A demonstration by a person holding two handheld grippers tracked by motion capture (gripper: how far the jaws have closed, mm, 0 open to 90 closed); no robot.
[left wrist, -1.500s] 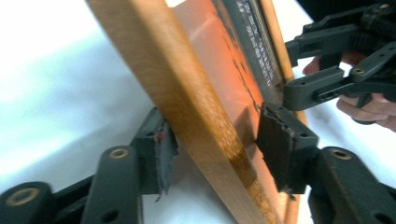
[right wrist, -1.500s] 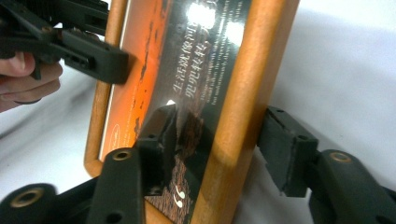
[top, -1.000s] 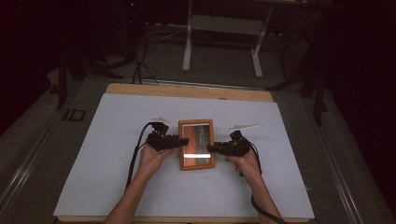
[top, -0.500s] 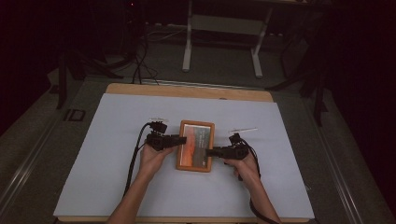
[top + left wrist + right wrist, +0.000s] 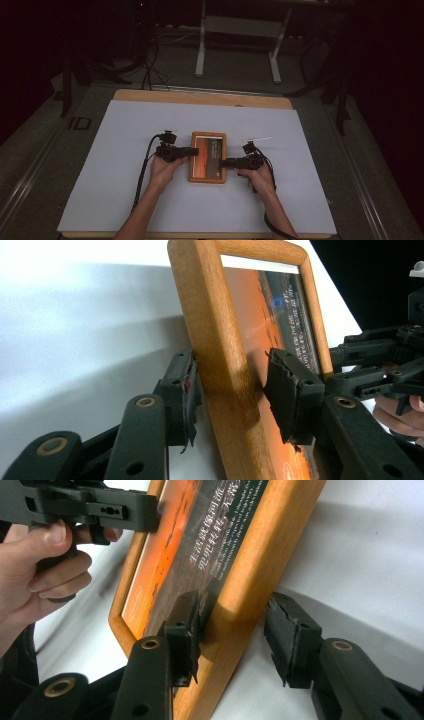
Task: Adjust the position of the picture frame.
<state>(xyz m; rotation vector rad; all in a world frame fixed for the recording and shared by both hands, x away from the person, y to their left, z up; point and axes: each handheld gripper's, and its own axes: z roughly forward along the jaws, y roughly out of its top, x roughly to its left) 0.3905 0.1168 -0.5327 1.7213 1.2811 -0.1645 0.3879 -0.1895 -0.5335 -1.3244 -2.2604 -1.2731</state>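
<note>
A wooden picture frame (image 5: 207, 157) holding an orange picture with white lettering sits at the middle of the white sheet. My left gripper (image 5: 194, 150) grips its left rail and my right gripper (image 5: 223, 162) its right rail. In the left gripper view the frame (image 5: 225, 365) stands between the jaws; one pad is on the wood's back and the other on the glass. In the right gripper view the frame (image 5: 250, 555) is clamped the same way, with a shadow under its edge. The left gripper (image 5: 145, 512) shows at its far rail.
A white sheet (image 5: 125, 165) covers the wooden table (image 5: 200, 97). A thin white strip (image 5: 257, 138) lies just beyond the right gripper. Cables trail from both grippers toward the person. A metal stand (image 5: 237, 30) and cords sit on the floor behind the table.
The frame and both grippers have shifted slightly toward the person. Both stay clamped on its side rails.
</note>
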